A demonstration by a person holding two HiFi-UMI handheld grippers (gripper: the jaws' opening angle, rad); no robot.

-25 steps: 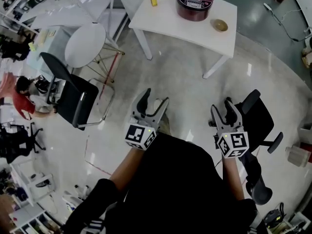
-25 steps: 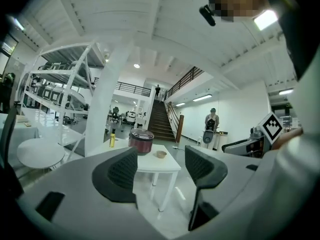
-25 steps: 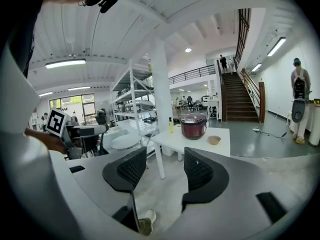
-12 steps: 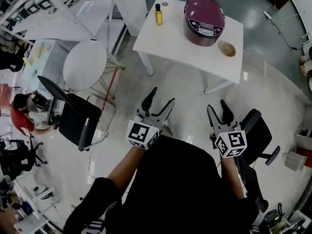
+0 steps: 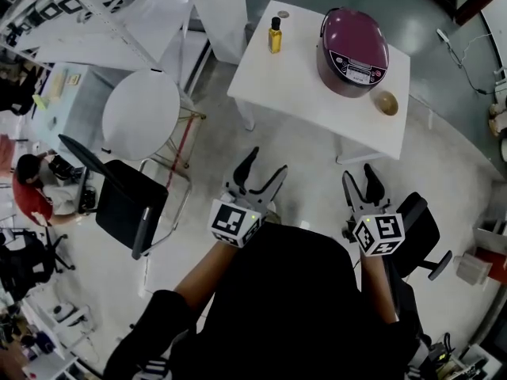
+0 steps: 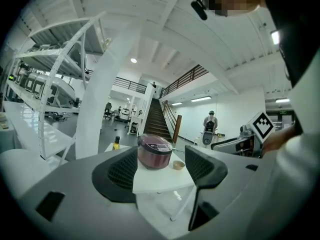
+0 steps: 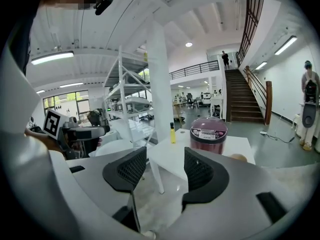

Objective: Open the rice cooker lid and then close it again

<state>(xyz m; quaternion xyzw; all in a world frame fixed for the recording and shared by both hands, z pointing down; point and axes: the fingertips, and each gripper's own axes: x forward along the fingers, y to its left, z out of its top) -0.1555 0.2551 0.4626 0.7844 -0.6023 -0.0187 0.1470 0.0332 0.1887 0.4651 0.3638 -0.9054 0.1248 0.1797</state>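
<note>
The white rectangular surface (image 5: 313, 93) stands on the pale floor at 12 o'clock from the person, well apart from both grippers. A black office chair (image 5: 119, 204) is at 9 o'clock from the left gripper, and a round white chair (image 5: 142, 113) with thin metal legs is at 11 o'clock from it. The dark purple round rice cooker (image 5: 352, 50) sits on the far right part of the surface, with its lid down and its control panel turned to the person. The left gripper (image 5: 267, 161) is held above the floor and points to 1 o'clock. In the left gripper view its black ribbed fingers (image 6: 120, 174) are wide apart and have nothing between them, only the far rice cooker is seen in the gap. The right gripper (image 5: 358, 172) points to 12 o'clock. Its fingers (image 7: 202, 171) are also apart and empty. A small wooden bowl (image 5: 386, 102) lies just beside the cooker at 5 o'clock. A small yellow bottle with a black cap (image 5: 275, 36) stands upright at 9 o'clock from the cooker, near the far left corner.
</note>
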